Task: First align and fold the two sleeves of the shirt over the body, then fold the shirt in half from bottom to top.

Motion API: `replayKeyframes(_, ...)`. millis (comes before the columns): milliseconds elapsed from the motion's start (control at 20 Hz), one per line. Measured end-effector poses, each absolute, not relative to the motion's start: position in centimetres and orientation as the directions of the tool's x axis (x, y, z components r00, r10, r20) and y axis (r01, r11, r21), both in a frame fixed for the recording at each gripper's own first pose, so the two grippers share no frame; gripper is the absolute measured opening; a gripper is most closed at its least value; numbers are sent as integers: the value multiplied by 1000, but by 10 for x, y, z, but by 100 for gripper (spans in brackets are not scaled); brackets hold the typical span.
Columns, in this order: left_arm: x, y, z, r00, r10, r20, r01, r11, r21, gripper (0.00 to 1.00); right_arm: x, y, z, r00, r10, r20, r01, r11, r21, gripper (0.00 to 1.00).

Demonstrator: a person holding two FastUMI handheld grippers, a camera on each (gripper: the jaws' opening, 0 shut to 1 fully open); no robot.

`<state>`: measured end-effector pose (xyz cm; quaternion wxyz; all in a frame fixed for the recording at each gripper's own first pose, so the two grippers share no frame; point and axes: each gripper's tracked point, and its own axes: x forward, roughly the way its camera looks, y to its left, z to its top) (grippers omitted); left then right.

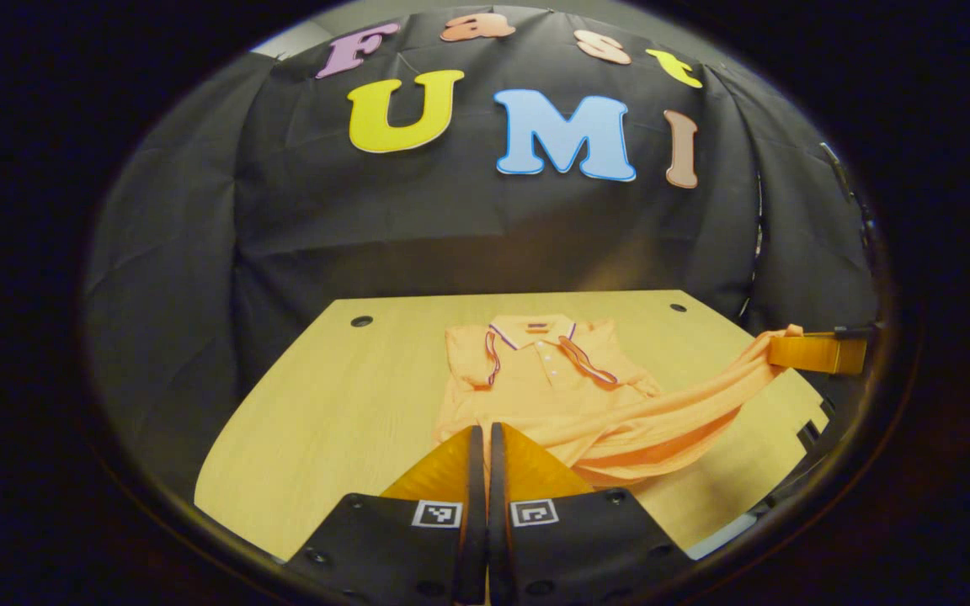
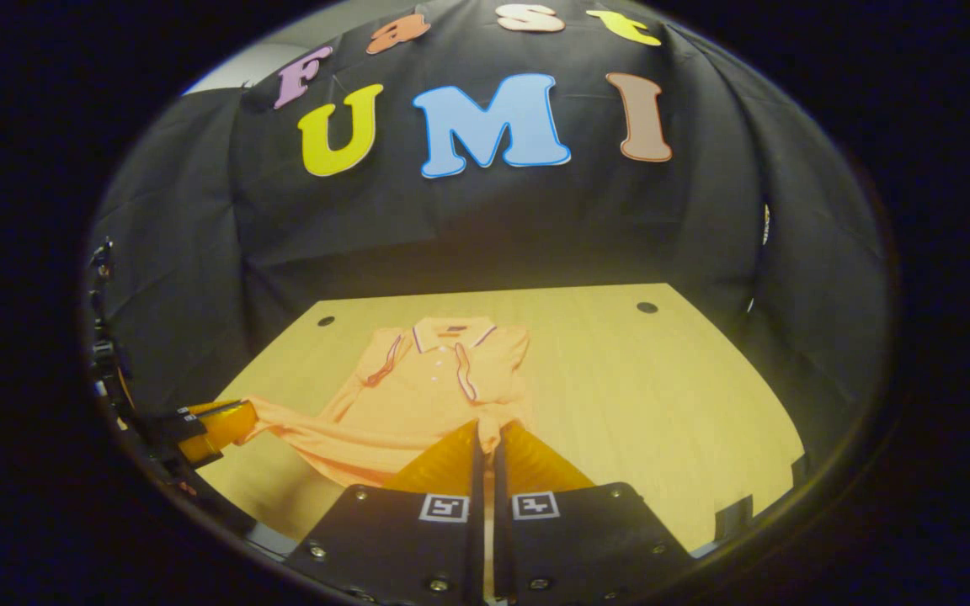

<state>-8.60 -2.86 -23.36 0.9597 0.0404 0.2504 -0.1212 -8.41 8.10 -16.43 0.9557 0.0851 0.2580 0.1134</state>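
Orange polo shirt (image 1: 544, 379) lies on the wooden table (image 1: 325, 404), collar at the far end, buttons up. Shoulders look narrowed and squared, with cloth doubled along both sides near the collar. Judgement: sleeves already folded over the body; the first step reads as done.

Bottom-to-top fold looks under way. Lower part of the shirt is lifted off the table and stretched between the two grippers as a taut band.

Left gripper (image 1: 482, 438): fingers pressed together, hem cloth running right up to their tips in the left gripper view. Seen from the right gripper view it sits at the left edge (image 2: 220, 425), with the shirt edge drawn out to it, so it looks to be pinching the hem.

Right gripper (image 2: 486, 433): fingers pressed together at the lower shirt edge. From the left gripper view it shows at the far right (image 1: 818, 352), cloth pulled up to it; pinching the opposite hem corner, by the look of it.

Left to do: carry the hem to the collar, lay it flat, let go.

Hard to make out:
- Cloth actually caught between each pair of fingers is hidden by the fingers themselves.
- Sleeve ends are not separately visible, so their alignment is unchecked.
- The near table edge is cut off behind both gripper bodies.
- The hands holding the grippers are lost in the dark margins.
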Motion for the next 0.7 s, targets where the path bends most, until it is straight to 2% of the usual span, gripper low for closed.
replayKeyframes(400, 27, -47, -222, 842, -295, -451, 315, 948, -32, 7, 13, 86, -139, 873, 173, -457, -92, 976, 195, 5)
replayKeyframes(700, 108, -59, -229, 829, -354, -434, 371, 927, -48, 7, 89, 95, -147, 871, 99, -481, -32, 989, 147, 5)
